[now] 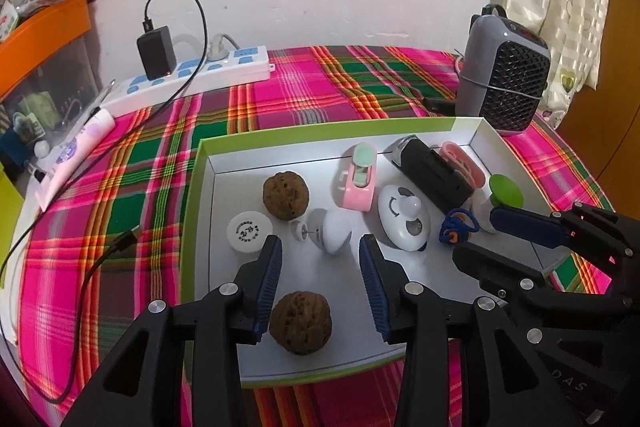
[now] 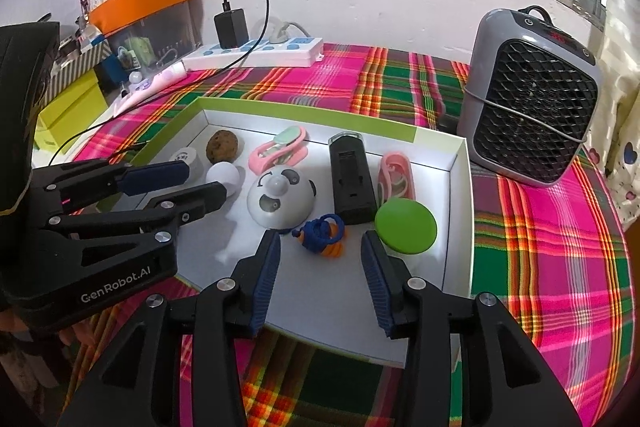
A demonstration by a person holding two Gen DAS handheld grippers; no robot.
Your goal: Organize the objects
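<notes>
While my left gripper point(image 1: 320, 247) hangs spread over the brown bumpy walnut point(image 1: 300, 322) in the white cardboard tray point(image 1: 202, 211), I should lower slowly. My right gripper point(image 2: 320, 247) is spread too, holding nothing.

Pink-green plaid tablecloth point(image 1: 304, 87), green-rimmed white tray point(image 1: 320, 131)

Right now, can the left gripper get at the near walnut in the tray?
Probably yes. The left gripper hangs open with the near walnut lying loose between its fingers on the tray floor. Nothing sits against it; the right gripper is off to the side.
</notes>
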